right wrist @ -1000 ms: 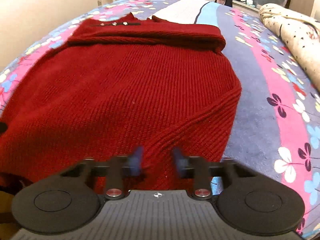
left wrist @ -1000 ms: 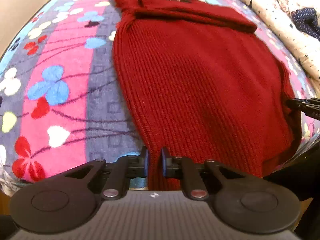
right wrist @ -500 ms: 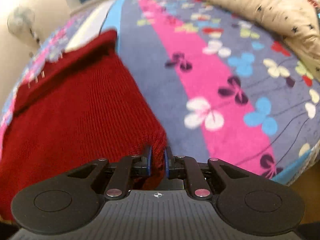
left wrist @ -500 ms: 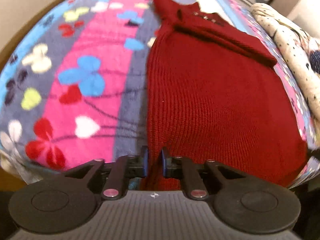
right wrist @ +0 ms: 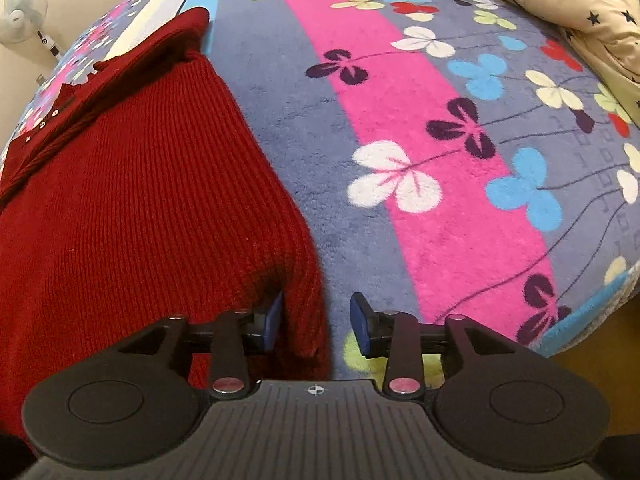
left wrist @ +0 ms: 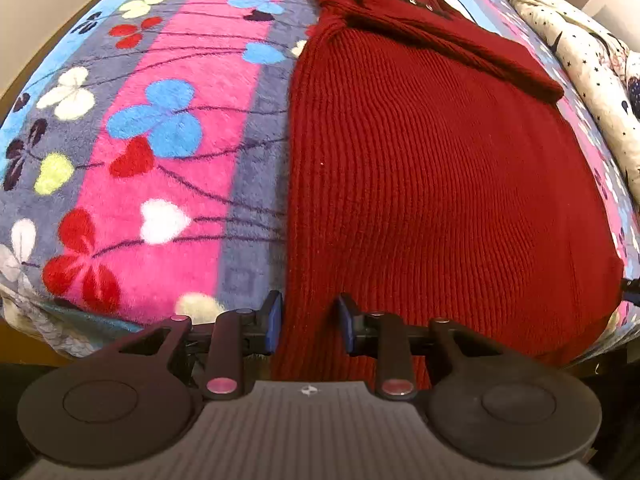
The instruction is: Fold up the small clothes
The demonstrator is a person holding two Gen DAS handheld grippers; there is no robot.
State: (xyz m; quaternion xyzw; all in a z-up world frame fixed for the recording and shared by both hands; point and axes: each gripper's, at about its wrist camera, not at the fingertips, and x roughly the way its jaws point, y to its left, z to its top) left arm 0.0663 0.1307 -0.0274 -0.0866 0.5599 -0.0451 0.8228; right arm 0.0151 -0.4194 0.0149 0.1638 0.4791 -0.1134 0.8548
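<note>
Left hand-held gripper [left wrist: 308,326] and right hand-held gripper [right wrist: 318,326] have both just been opening and now stand at a narrow gap, each with a near corner of the red knit sweater [left wrist: 432,184] between its pads but no longer pinched. The sweater lies flat on the flowered blanket [left wrist: 168,152] of the bed, its hem at the near edge. Risk: the released hem may slide off that edge, or a withdrawing pad may snag the knit and pull it askew. No containers are in view.
</note>
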